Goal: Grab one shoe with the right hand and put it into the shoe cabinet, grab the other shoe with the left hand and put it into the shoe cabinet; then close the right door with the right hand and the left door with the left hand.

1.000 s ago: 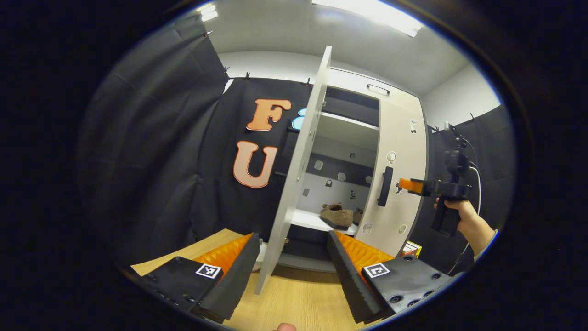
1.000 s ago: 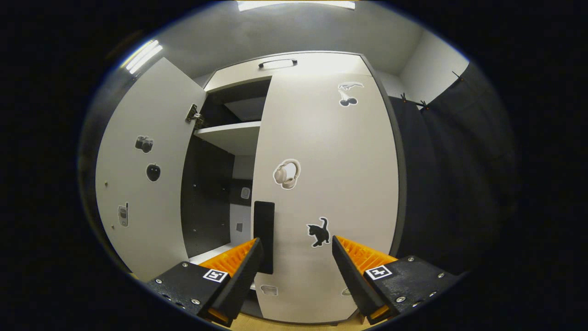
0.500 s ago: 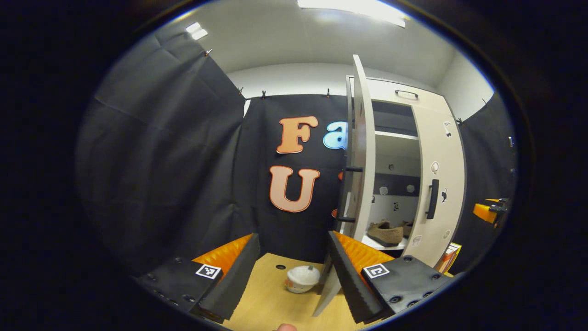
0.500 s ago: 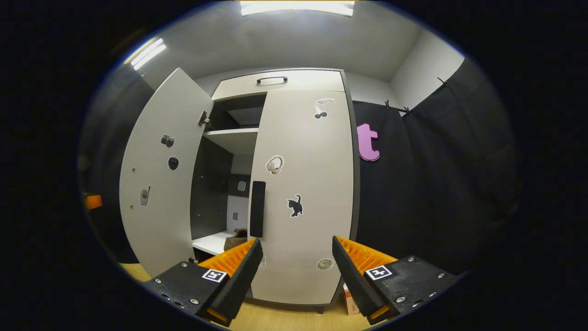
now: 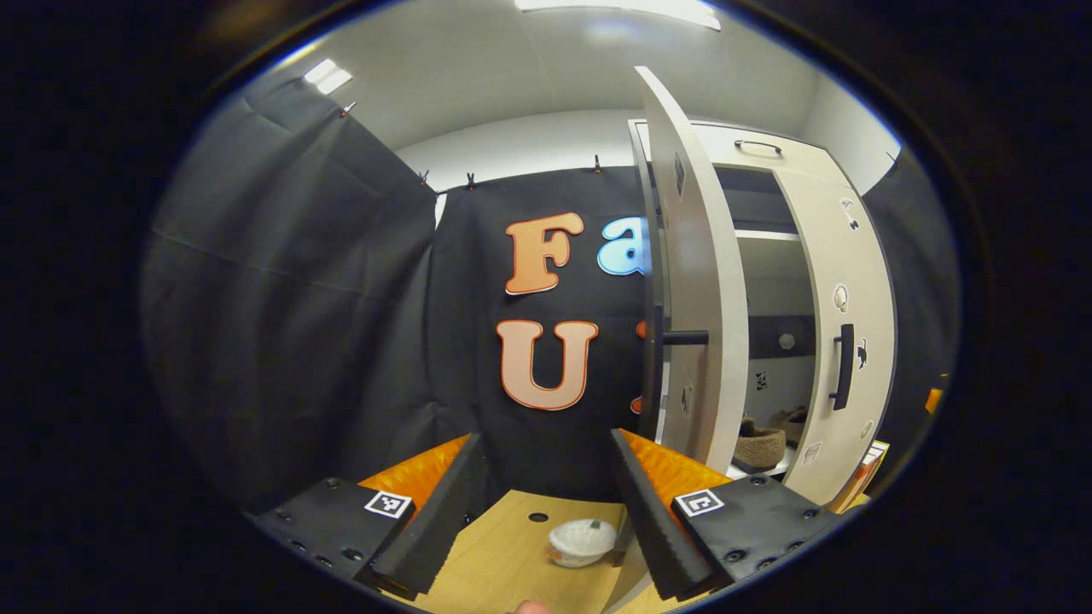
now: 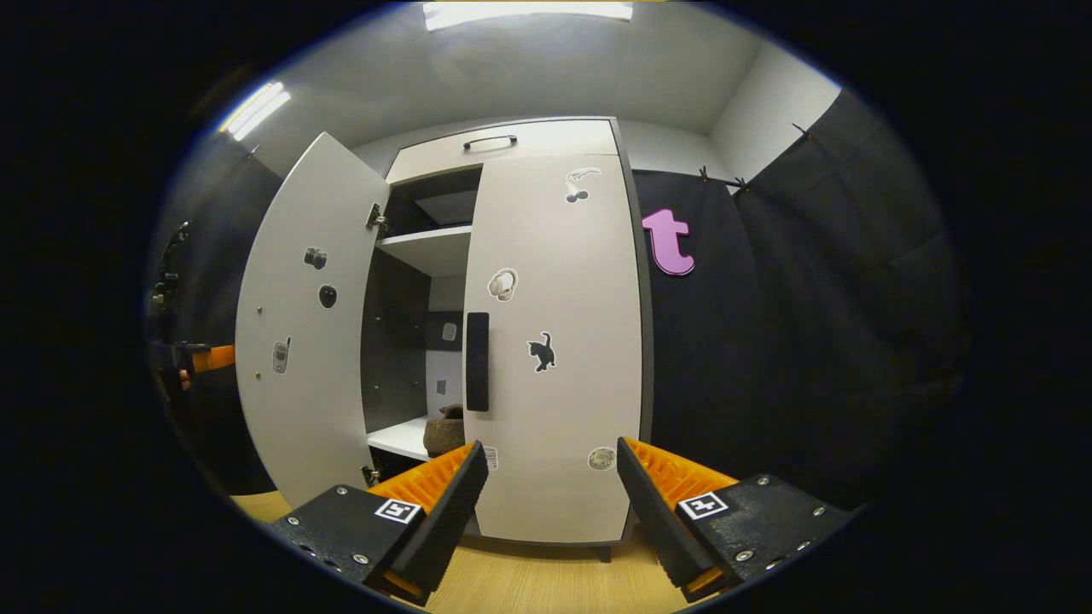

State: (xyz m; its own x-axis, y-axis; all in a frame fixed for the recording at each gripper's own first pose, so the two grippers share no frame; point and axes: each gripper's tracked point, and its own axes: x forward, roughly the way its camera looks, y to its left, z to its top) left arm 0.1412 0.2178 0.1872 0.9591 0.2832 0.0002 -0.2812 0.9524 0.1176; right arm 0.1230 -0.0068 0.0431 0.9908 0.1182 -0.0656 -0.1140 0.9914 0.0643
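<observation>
Left gripper [image 5: 542, 503]: I hold it released, nothing between its fingers, over the wood floor [image 5: 503, 558]; white lidded cup [image 5: 582, 541] on the floor just beyond; left door [image 5: 695, 281] ajar, swung well out; shoes [image 5: 762, 443] on the low shelf [image 6: 401, 437] inside the cabinet [image 6: 503, 153]; right door [image 6: 554, 341] flush against the cabinet; right gripper [image 6: 550, 503] released, empty, facing that door, apart from it.
</observation>
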